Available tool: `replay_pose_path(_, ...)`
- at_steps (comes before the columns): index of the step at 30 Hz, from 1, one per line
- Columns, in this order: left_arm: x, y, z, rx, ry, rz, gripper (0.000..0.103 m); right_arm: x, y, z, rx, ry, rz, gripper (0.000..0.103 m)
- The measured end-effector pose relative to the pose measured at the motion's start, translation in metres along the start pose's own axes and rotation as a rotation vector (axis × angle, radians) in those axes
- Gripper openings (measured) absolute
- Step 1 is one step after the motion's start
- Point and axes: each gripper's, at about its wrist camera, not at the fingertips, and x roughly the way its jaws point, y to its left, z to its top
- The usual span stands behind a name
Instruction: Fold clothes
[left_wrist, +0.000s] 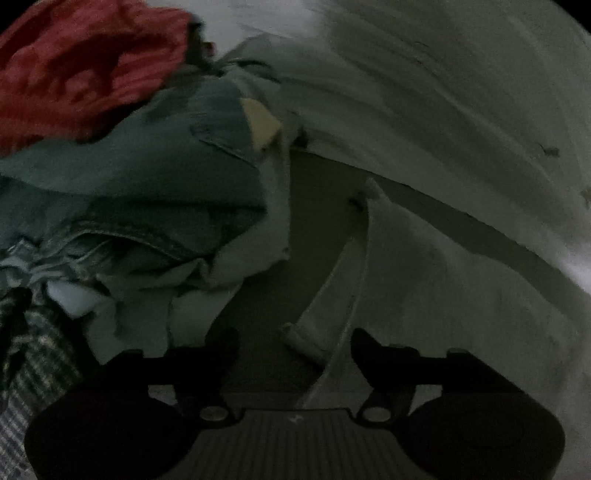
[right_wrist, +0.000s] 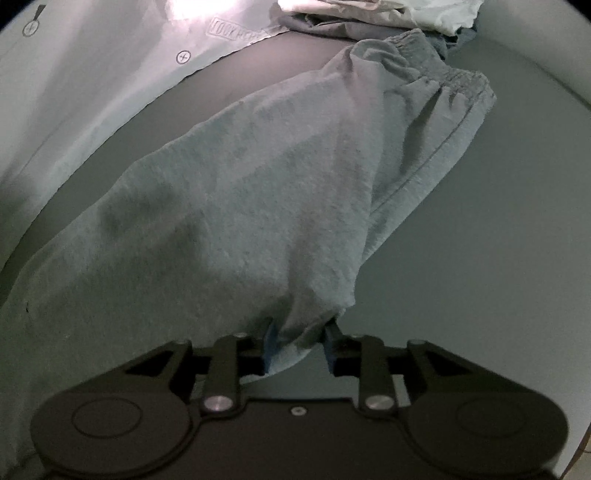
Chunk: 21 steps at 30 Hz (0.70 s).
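Shorts run lengthwise straight ahead of the right gripper, hem bunched between its part-open jaws, while the left gripper gapes empty.

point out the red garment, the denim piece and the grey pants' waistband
red garment (left_wrist: 85, 66), left wrist view, middle of its ribbed fabric
denim piece (left_wrist: 155, 173), left wrist view, flat panel below the pocket seam
grey pants (right_wrist: 436, 74), right wrist view, gathered elastic waistband
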Motion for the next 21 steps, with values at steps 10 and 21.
replay_pose_path(10, 0.017, -0.032, -0.014, 0.124, -0.082, 0.018, 0.049, 0.002, 0.004, -0.002, -0.03, -0.006, -0.006, 0.031)
replay_pose_path(21, -0.03, -0.092, 0.022, 0.016, -0.189, -0.135, 0.007, 0.002, -0.014, -0.001, 0.026, -0.007, 0.078, 0.03)
